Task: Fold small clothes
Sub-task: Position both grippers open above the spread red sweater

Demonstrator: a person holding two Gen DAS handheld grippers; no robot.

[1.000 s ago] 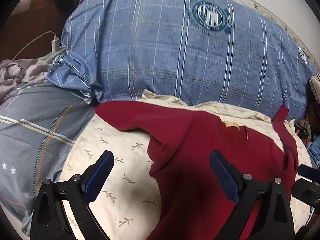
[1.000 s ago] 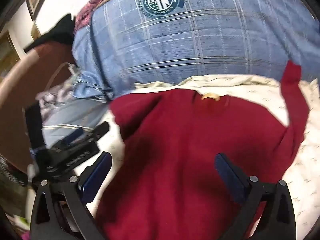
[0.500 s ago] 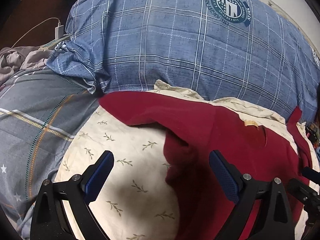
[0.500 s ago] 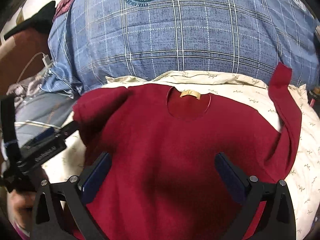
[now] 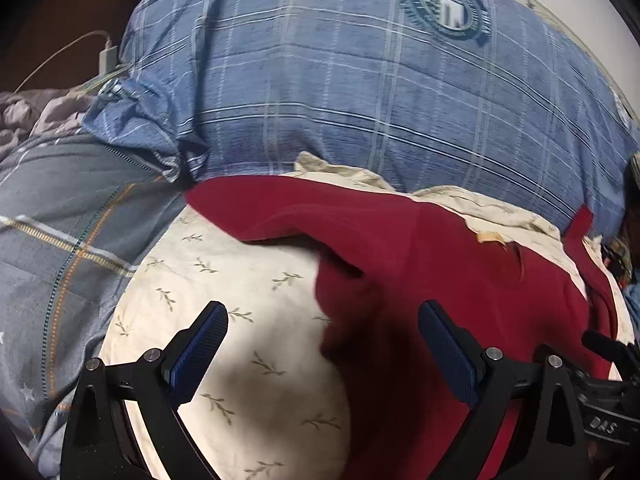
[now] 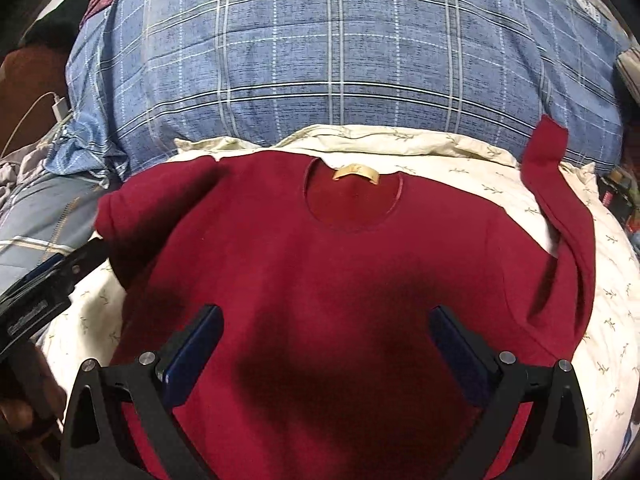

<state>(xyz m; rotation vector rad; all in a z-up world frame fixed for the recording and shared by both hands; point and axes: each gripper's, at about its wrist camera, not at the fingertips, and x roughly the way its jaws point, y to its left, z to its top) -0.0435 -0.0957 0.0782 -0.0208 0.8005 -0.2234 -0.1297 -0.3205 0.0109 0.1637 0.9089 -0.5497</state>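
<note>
Sweater, dark red, lies face up on a cream leaf-print sheet on the bed, its collar and tan label toward a big blue plaid pillow. Both claws are spread wide and hold nothing: the right claw hovers over the chest, and the left claw straddles the sweater's left edge, one pad over bare sheet.

The folding looks barely begun, and the sleeves are the trouble. The left sleeve stretches sideways with its end right beside the pillow and a grey striped quilt; a careless pinch there could catch bedding along with the knit. The right sleeve runs up with its cuff resting against the pillow, so it may drag or twist when pulled inward.

The bed is soft and humped, so the fabric will probably slide or bunch, leaving a crooked fold. A pinch through both layers of the body would lift the whole garment instead of one edge.
</note>
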